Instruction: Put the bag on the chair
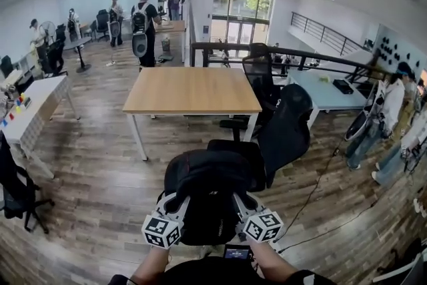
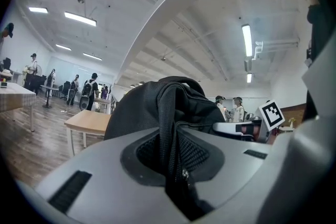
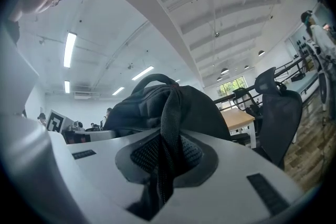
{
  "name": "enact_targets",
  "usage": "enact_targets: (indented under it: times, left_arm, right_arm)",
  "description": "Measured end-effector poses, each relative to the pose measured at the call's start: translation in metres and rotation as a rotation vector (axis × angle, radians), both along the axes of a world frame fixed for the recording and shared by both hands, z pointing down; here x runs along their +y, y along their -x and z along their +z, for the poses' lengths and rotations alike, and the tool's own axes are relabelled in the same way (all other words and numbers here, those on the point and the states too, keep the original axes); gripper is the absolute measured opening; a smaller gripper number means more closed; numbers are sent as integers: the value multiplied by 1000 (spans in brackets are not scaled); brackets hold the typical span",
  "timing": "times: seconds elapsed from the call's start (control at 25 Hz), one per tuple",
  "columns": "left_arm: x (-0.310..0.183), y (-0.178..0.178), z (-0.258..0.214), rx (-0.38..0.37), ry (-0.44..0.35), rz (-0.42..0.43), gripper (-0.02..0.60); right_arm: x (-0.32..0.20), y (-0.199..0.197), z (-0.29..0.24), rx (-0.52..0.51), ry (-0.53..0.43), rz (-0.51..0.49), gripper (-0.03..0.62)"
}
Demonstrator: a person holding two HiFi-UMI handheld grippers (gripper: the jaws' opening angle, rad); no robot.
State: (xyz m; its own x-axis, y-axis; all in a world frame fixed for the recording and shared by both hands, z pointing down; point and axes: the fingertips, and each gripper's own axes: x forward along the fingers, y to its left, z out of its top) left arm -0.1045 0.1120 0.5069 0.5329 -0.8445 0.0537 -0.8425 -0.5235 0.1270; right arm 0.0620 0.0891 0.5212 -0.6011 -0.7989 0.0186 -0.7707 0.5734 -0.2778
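while both hand-held grippers [image 2: 176, 165] [image 3: 160, 165] clamp its straps [image 2: 167, 123], the bag [image 1: 208, 187] overlaps the chair [image 1: 287, 133] seat's near edge.

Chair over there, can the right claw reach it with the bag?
Probably yes. The right claw is shut on a strap of the bag, and the chair stands just ahead with nothing between them that I can see.

Right gripper [image 3: 164, 165] jaws pinch a strap [image 3: 172, 113] of the black bag [image 3: 210, 113]
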Motion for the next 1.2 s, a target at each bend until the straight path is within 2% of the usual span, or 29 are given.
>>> enact_targets:
  times: [0.2,0.72,1.0,1.2]
  left_arm:
    - [-61,13,-2,-3,11,-13,57]
    - [-203,54,-17,-6,-31,-68,57]
    - [-267,87,-16,-3,-15,-90,57]
    - [-315,124,-10,7,-6,-69,57]
  right_arm:
    - [-64,14,-1,-16,6,-31,57]
    - [-216,55,-19,-13,-46,-108,57]
    - [-281,89,-17,8,-25,-135,57]
    - [-326,125,-11,15,-13,-128,57]
